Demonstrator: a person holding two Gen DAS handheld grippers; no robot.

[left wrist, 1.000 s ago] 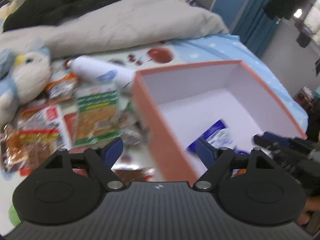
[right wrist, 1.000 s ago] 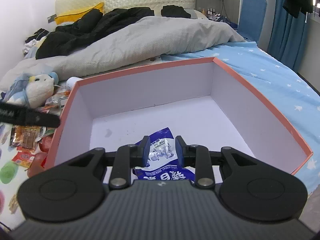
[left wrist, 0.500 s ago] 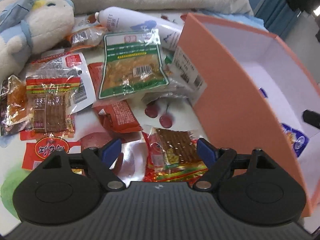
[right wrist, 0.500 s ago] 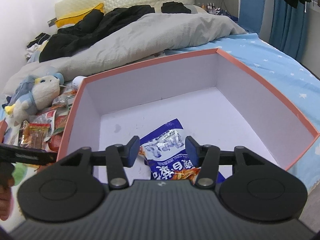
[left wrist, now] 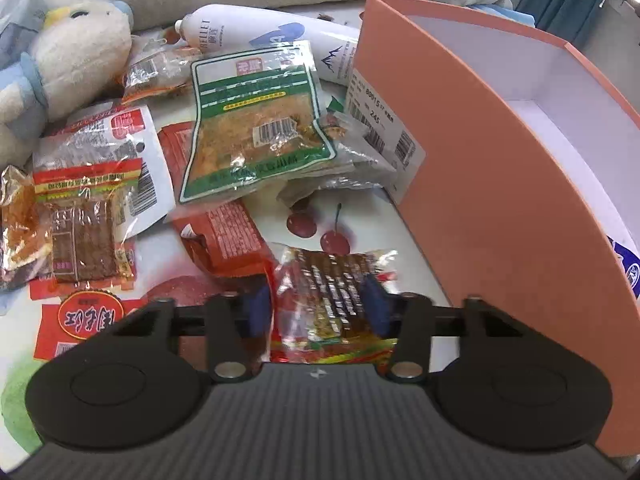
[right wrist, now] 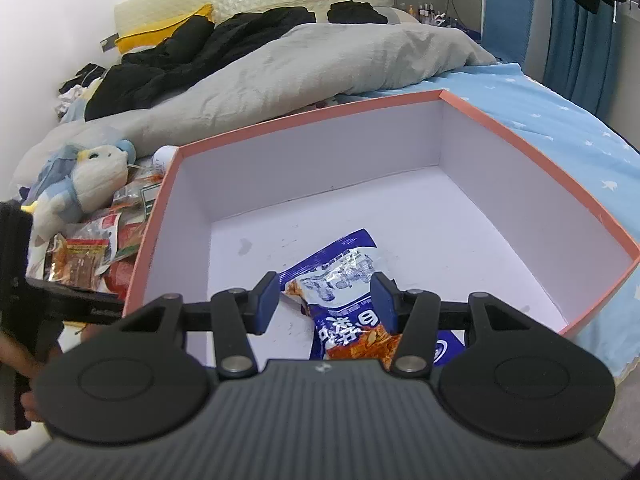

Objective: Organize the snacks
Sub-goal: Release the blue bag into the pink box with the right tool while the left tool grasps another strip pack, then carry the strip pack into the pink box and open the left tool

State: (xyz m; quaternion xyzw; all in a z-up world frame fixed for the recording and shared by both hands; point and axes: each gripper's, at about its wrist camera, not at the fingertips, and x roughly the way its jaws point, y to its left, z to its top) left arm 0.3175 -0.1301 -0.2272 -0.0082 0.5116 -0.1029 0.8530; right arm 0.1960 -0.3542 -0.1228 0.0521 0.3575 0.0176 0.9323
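An orange box (left wrist: 500, 216) with a white inside stands on the bed, right of a pile of snack packs. My left gripper (left wrist: 318, 310) is low over the bed with its blue pads on either side of a clear pack of brown strips (left wrist: 334, 292); the jaws are still apart around it. A green-edged pack (left wrist: 256, 120) and red packs (left wrist: 224, 236) lie beyond. In the right wrist view my right gripper (right wrist: 326, 300) is open and empty above a blue snack bag (right wrist: 344, 292) lying on the floor of the box (right wrist: 400, 108).
A white plush toy (left wrist: 68, 60) and a white bottle (left wrist: 256, 28) lie behind the snacks. A grey duvet (right wrist: 300, 68) and dark clothes cover the far bed. The left gripper's body (right wrist: 24, 280) shows at the left edge of the right wrist view.
My left gripper swung from the box down to the snack pile and narrowed around the brown-strip pack. My right gripper opened, let the blue bag go in the box and rose slightly.
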